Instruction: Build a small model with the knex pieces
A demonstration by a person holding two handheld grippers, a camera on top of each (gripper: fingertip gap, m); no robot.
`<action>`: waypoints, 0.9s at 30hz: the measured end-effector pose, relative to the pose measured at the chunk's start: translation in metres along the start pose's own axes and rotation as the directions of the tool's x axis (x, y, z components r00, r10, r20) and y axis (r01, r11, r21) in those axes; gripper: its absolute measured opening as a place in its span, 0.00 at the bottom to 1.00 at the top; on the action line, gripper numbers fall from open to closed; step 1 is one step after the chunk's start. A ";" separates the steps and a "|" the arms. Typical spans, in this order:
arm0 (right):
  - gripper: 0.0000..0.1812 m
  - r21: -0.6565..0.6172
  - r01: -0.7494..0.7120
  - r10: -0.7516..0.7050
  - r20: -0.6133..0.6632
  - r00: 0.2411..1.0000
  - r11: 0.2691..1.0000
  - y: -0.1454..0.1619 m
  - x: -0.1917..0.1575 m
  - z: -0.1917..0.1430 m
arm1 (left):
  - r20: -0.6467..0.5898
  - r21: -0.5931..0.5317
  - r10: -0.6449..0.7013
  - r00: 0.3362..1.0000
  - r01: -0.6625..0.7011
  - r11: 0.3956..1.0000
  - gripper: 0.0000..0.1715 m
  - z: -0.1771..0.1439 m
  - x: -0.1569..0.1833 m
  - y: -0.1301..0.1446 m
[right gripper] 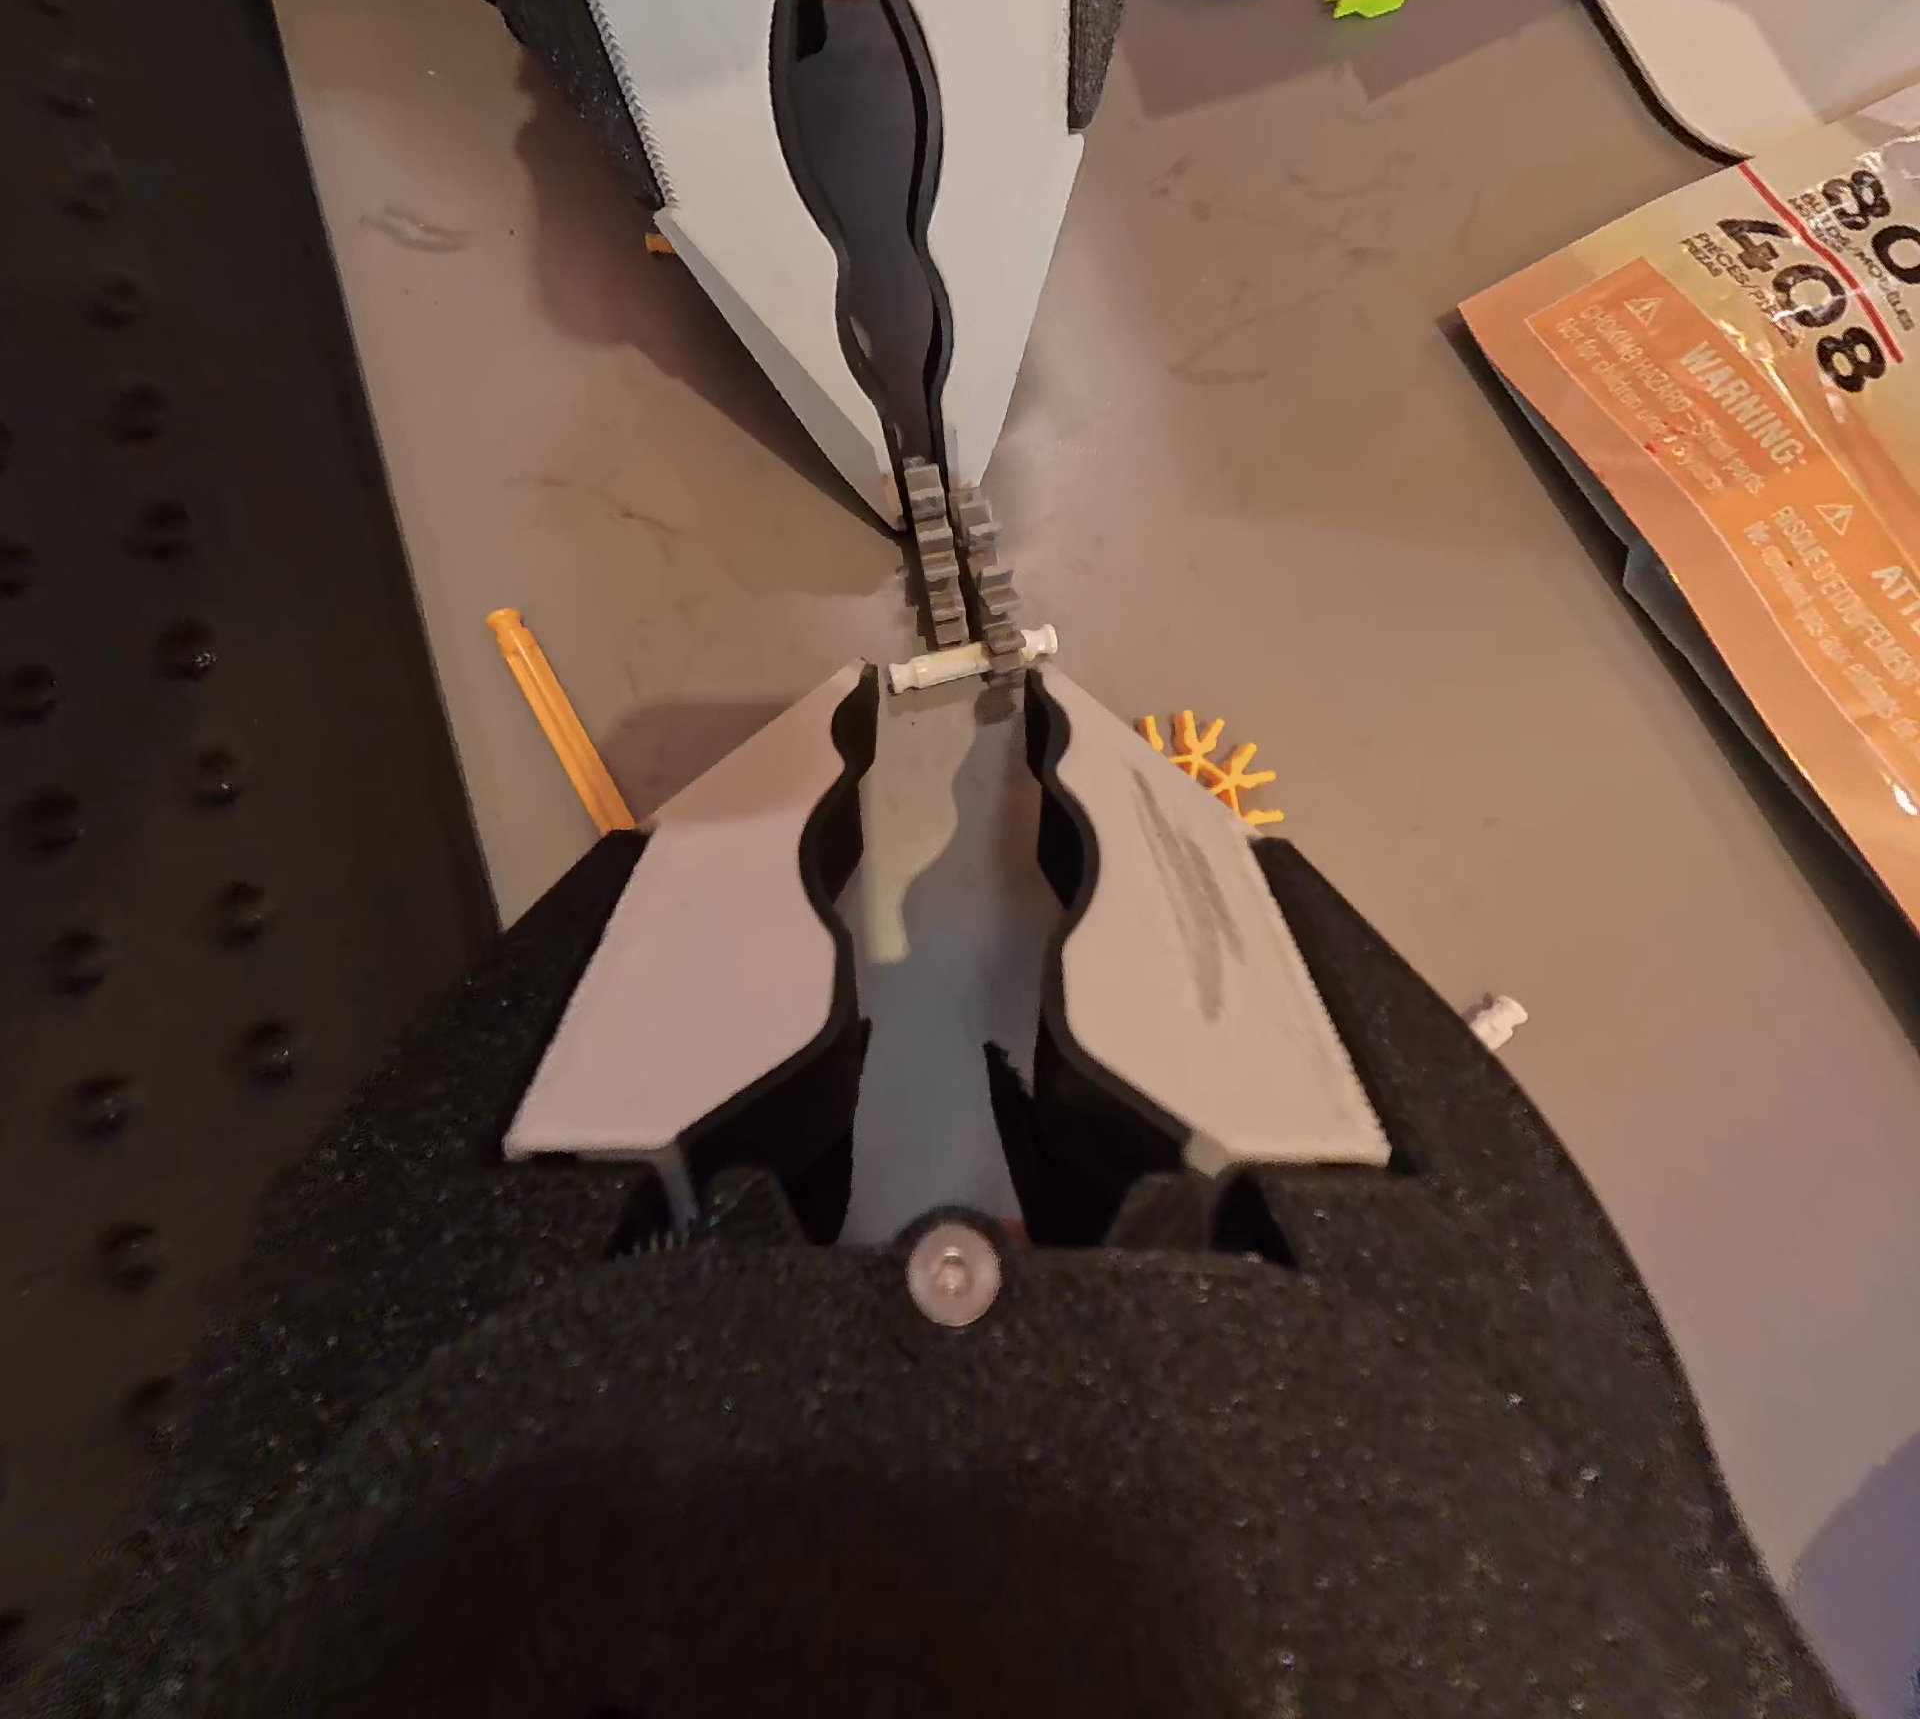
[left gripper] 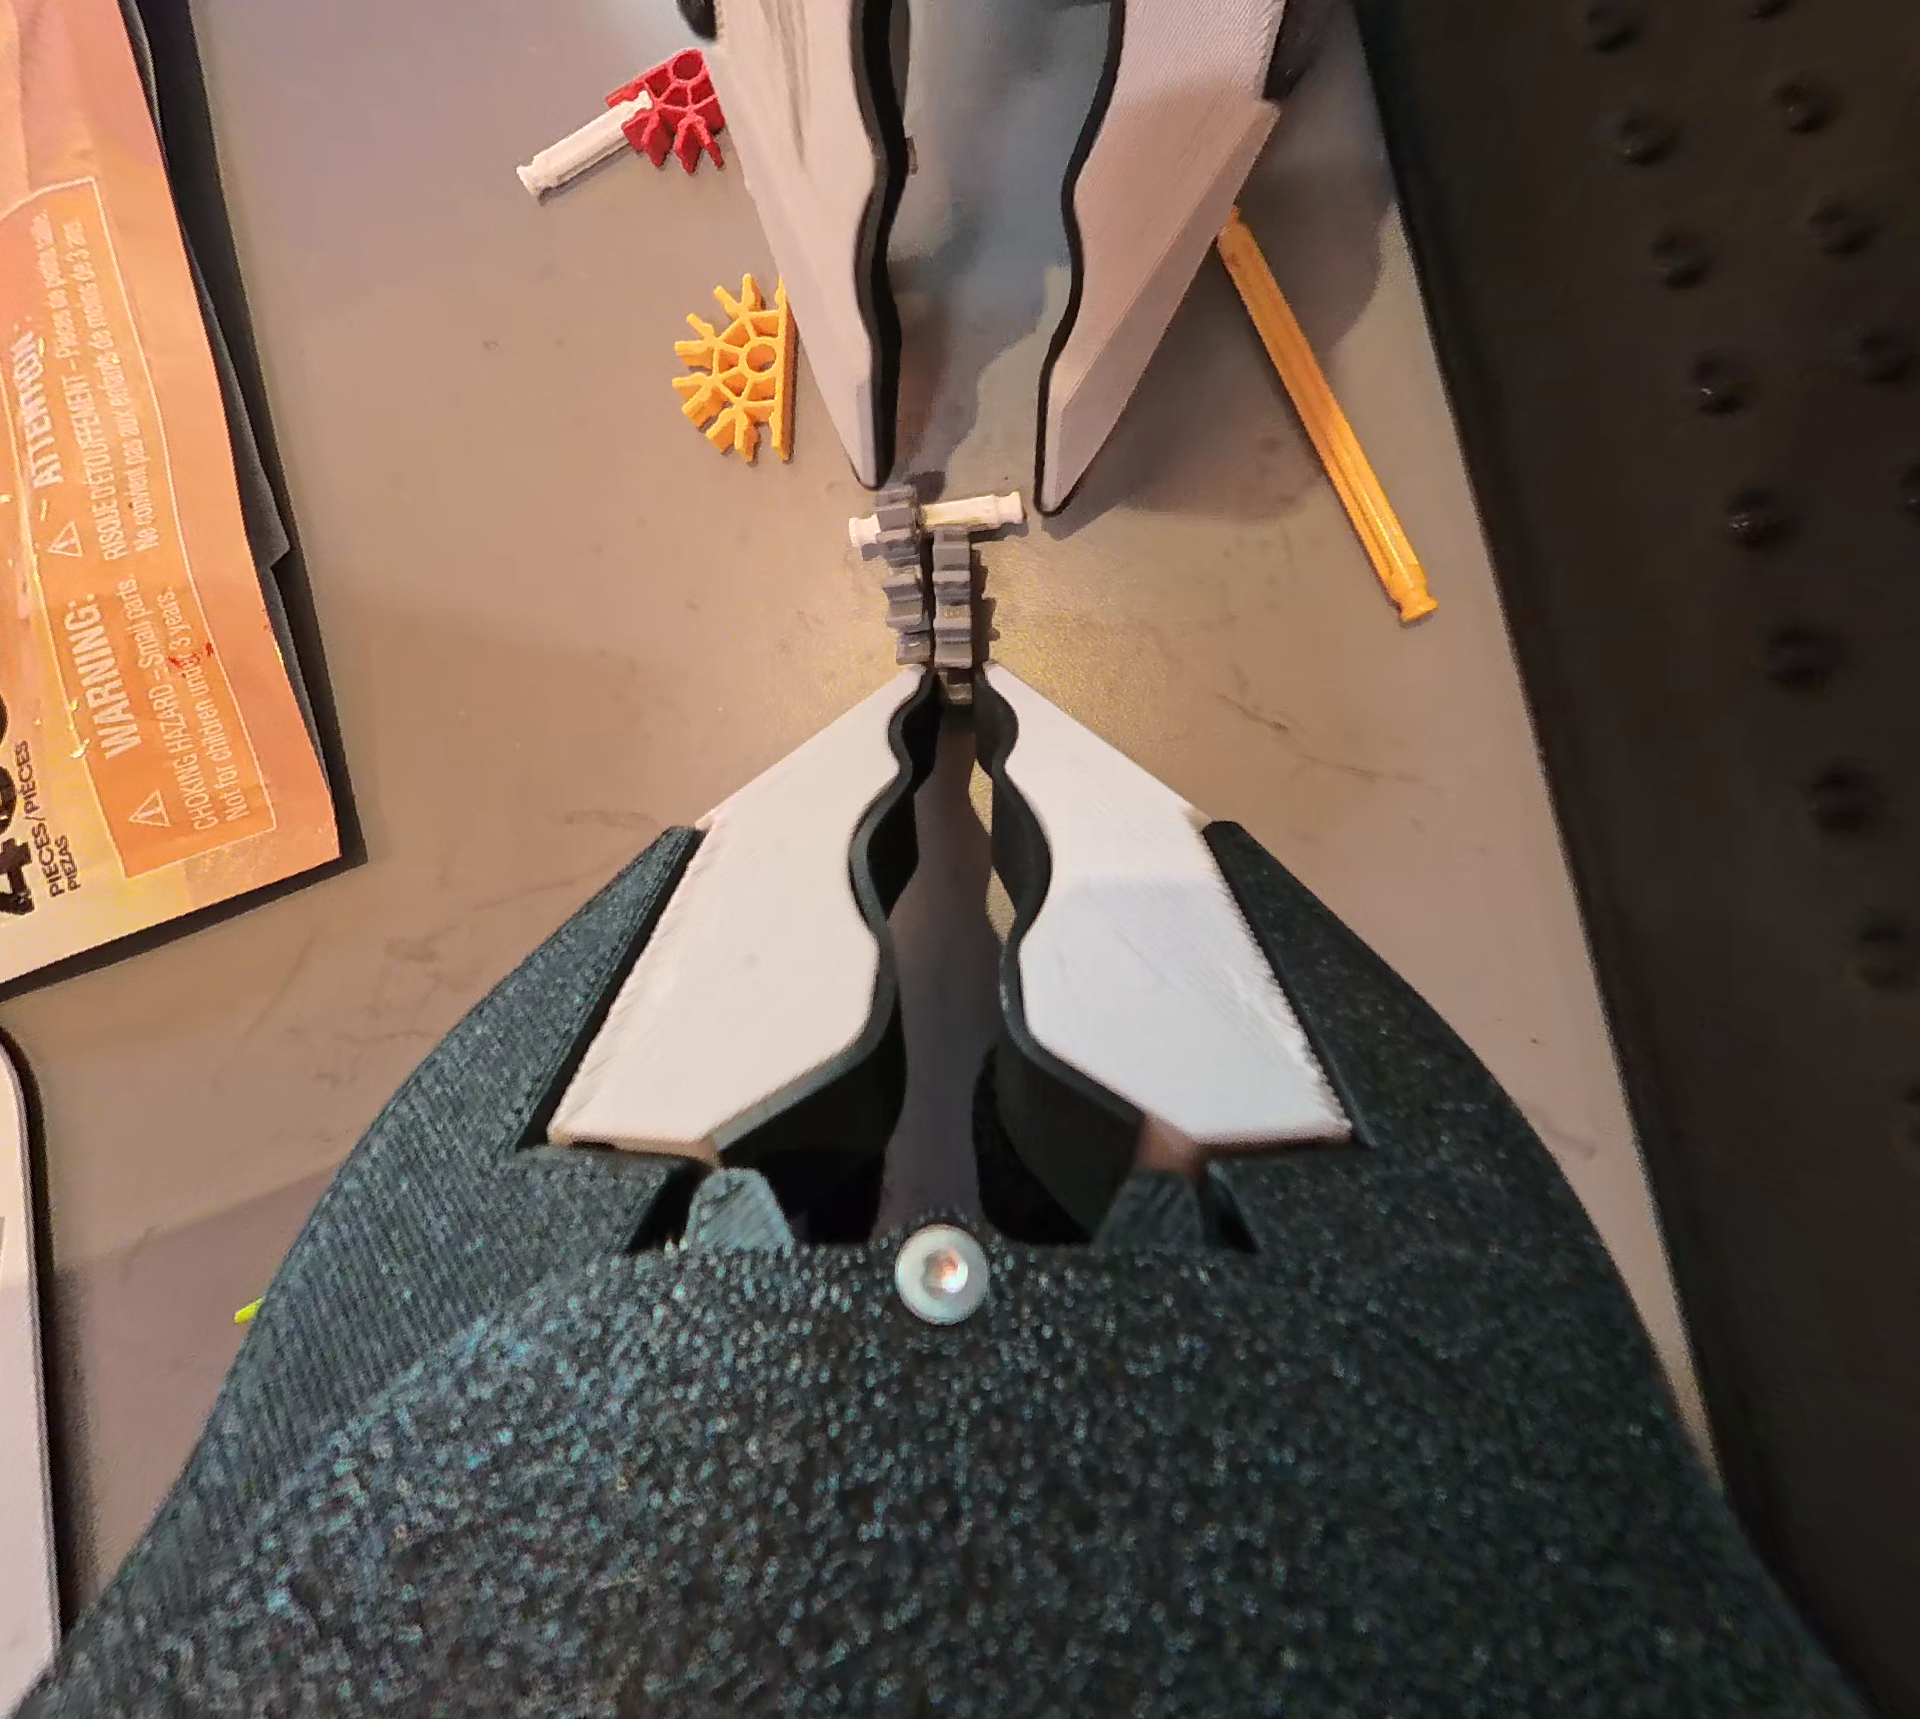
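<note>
Your left gripper [left gripper: 948, 682] pinches the grey connectors [left gripper: 928, 589] steady, while your right gripper [right gripper: 948, 682] sits spread around the white rod [right gripper: 971, 657].

Even, moderately bright indoor light from above; soft short shadows on the matte grey tabletop [left gripper: 499, 630] beneath the gripper fingers. Glare streaks on the glossy orange plastic-wrapped package [right gripper: 1766, 464]. Strong wide-angle bowing at frame edges in both views. Near black textured gripper housing [left gripper: 935, 1461] soft and grainy; the dark dimpled black mat [right gripper: 135, 526] falls into underexposed shadow.
</note>
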State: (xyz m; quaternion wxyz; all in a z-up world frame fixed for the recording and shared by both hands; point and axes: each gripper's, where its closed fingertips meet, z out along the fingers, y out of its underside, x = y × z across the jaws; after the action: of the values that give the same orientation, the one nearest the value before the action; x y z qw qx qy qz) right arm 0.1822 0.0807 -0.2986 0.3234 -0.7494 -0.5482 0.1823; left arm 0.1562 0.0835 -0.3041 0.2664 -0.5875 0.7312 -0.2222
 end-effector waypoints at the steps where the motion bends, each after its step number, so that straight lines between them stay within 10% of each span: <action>1: 0.14 0.000 0.007 -0.007 0.005 1.000 1.000 0.000 0.000 0.001 | -0.001 0.000 0.000 1.000 0.000 1.000 0.03 0.000 0.000 0.000; 27: 0.16 0.024 0.072 -0.072 0.009 0.997 0.997 -0.002 0.001 0.004 | -0.012 0.002 0.004 1.000 -0.004 1.000 0.03 0.002 -0.001 -0.002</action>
State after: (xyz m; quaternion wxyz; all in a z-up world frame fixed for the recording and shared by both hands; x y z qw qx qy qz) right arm 0.1791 0.0825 -0.3001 0.3361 -0.7244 -0.5741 0.1807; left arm 0.1588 0.0843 -0.3045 0.2630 -0.5844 0.7338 -0.2257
